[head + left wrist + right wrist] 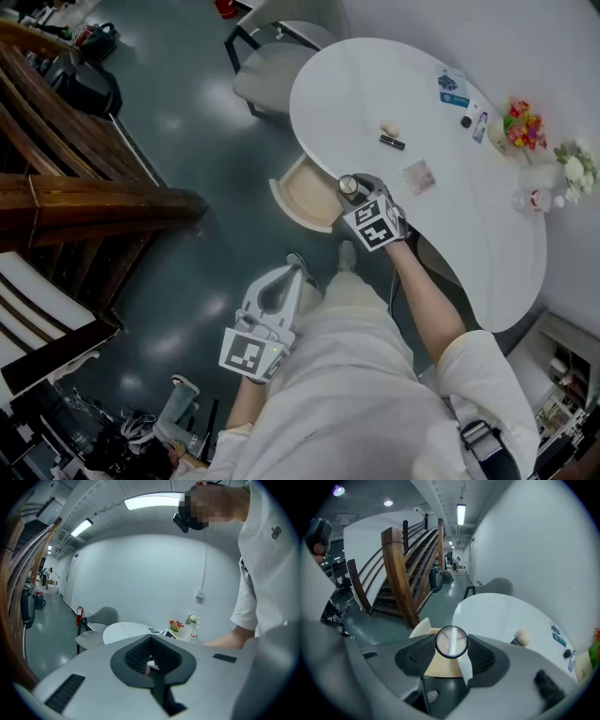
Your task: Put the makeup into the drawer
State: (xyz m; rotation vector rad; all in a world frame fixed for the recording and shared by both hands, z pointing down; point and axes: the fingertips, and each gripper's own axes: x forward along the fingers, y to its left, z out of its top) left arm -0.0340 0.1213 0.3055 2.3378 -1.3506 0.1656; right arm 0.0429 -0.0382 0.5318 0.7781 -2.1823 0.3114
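A white round table (375, 84) is seen above a dark floor (206, 141). The left gripper (292, 270) is held low, its jaws closed together on nothing. A round compact (451, 642) is clamped in the right gripper (356, 189), and the open drawer (302, 197) is seen just past its jaws.

Office hall: wooden staircase (401, 569), strip lights (154, 501)

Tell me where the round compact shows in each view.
Head view: round compact near the middle, in the right tongs, at the edge of the white table.
Right gripper view: centre, gripped between the tongs.
Left gripper view: not in it.
Shared landmark: the white table.
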